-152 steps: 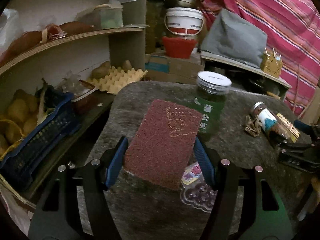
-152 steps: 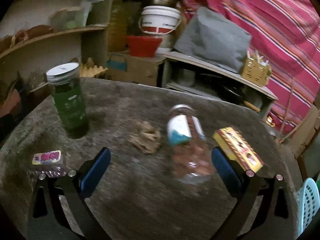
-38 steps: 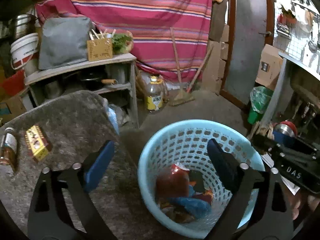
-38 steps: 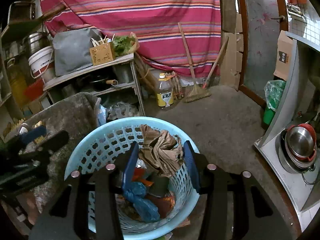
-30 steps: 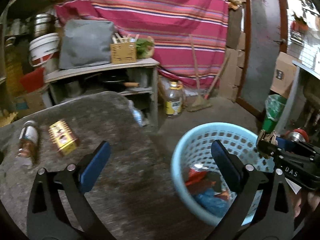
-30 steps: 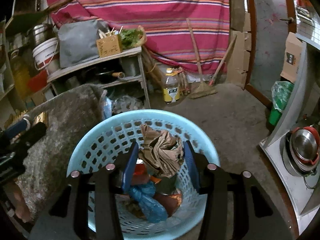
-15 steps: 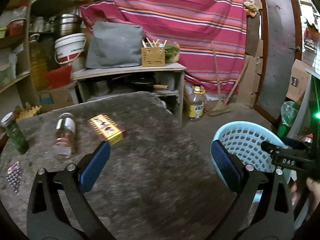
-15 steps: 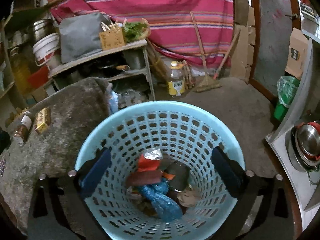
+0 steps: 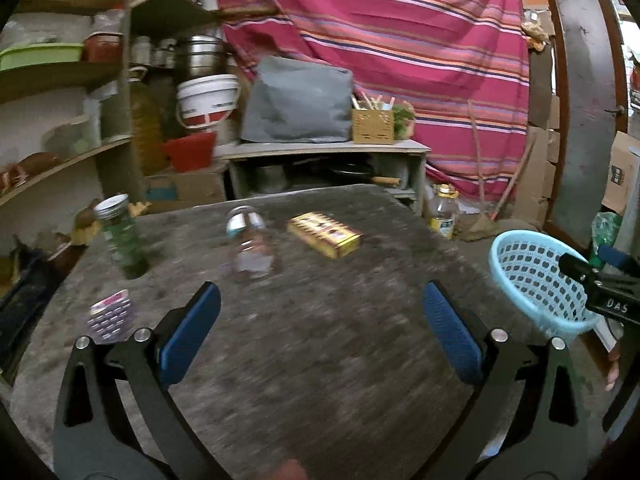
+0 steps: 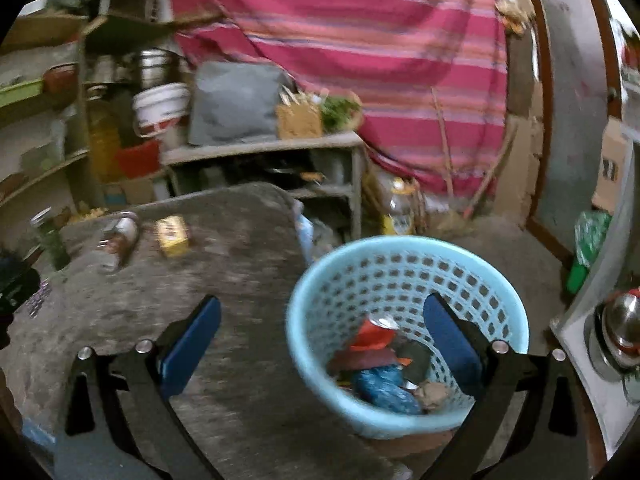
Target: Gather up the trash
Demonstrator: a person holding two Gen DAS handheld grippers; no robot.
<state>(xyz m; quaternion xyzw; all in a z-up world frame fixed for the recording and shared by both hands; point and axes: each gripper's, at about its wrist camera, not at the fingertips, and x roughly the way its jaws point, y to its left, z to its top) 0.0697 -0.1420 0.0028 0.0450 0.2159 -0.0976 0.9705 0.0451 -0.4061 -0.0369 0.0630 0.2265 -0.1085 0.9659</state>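
Note:
A light blue plastic basket (image 10: 404, 280) stands on the floor beside the grey table (image 10: 240, 264) and holds several pieces of trash (image 10: 376, 364). It also shows in the left wrist view (image 9: 536, 280). On the table (image 9: 320, 360) lie a yellow box (image 9: 324, 234), a clear bottle on its side (image 9: 250, 248), a green jar upright (image 9: 122, 236) and a blister pack (image 9: 110, 314). My left gripper (image 9: 320, 332) is open and empty over the table. My right gripper (image 10: 320, 340) is open and empty, over the basket's near left rim.
Shelves (image 9: 60, 128) with food and containers stand at the left. A low shelf (image 9: 328, 156) with a grey bag, a white bucket (image 9: 206, 100) and a striped curtain are behind the table. A metal counter (image 10: 612, 320) is at the right.
The right gripper opened and dropped the brown crumpled trash into the basket, then swung left. The left gripper turned away from the basket back over the table.

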